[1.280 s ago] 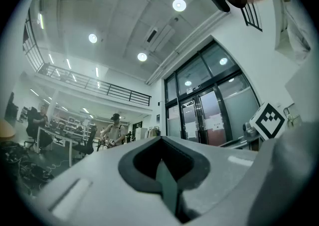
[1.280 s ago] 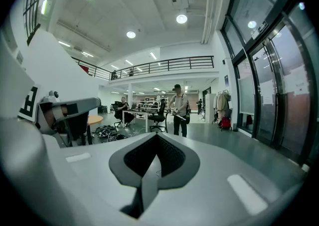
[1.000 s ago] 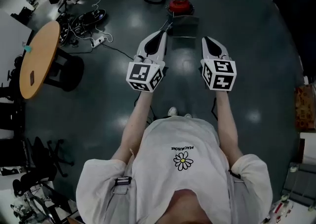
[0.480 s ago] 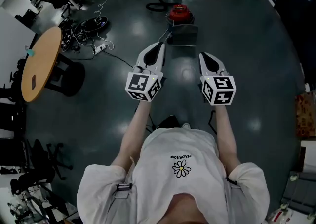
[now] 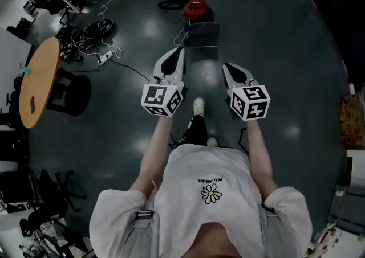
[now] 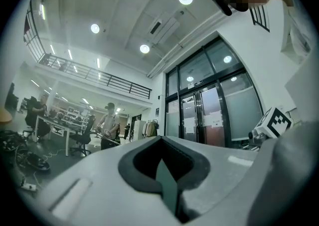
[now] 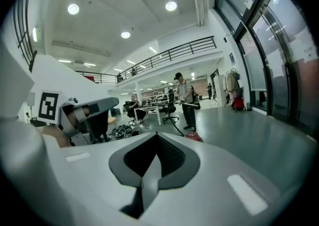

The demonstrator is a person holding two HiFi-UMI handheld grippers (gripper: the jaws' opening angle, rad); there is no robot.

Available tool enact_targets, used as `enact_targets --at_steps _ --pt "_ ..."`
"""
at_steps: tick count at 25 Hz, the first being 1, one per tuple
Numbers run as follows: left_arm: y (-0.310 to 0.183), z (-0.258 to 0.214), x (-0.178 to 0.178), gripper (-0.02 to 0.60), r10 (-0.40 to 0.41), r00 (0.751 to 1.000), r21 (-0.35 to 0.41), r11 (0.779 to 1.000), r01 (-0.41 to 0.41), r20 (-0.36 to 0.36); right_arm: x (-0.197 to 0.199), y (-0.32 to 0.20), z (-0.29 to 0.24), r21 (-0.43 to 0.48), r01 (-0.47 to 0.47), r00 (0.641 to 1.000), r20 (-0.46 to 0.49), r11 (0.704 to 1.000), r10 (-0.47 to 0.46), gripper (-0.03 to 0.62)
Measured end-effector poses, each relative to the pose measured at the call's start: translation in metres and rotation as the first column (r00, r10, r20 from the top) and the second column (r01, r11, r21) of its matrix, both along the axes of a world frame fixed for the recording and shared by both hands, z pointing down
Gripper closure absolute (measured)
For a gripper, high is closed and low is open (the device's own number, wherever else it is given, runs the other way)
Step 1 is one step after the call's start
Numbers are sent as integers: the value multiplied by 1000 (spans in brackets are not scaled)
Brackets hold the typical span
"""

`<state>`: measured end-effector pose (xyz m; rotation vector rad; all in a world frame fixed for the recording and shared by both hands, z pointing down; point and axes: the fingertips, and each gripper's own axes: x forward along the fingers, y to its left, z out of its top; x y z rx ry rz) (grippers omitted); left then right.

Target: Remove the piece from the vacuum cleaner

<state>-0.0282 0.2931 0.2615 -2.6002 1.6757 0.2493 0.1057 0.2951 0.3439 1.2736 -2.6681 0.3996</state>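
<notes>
The red vacuum cleaner sits on the dark floor ahead, its black hose curling off to the left. A dark grey flat part lies just in front of it. My left gripper and right gripper are held side by side in the air, well short of the vacuum, both shut with nothing in them. In the right gripper view the vacuum cleaner shows small beyond the right gripper. The left gripper points toward the office and glass doors.
A person stands beside the vacuum holding a wand. A round wooden table stands at the left, with tangled cables and a power strip behind it. Office chairs are at lower left. My shoe shows between the grippers.
I have stepped forward, so a shoe now shows between the grippers. Both grippers have drifted slightly left and stay shut. The vacuum has shifted left in the view.
</notes>
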Motion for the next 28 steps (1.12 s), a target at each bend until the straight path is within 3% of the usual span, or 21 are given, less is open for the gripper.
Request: enact_targets --at_steps 7,17,21,28 --pt "-70 27 -3 581 24 999 -45 999 -26 -32 -2 -66 23 -8 -35 996 -80 999 35 569" --pt "-216 -1 -68 581 3 998 7 1000 -3 -69 -47 -215 -7 51 -55 989 -134 997 61 569" --pt "-268 4 -90 581 20 997 2 1000 -20 -72 -60 -262 1 33 -89 984 -154 995 93 569" --pt "-335 29 -86 581 79 994 -65 994 -85 -80 -54 -319 17 -13 -177 970 -170 984 172 569"
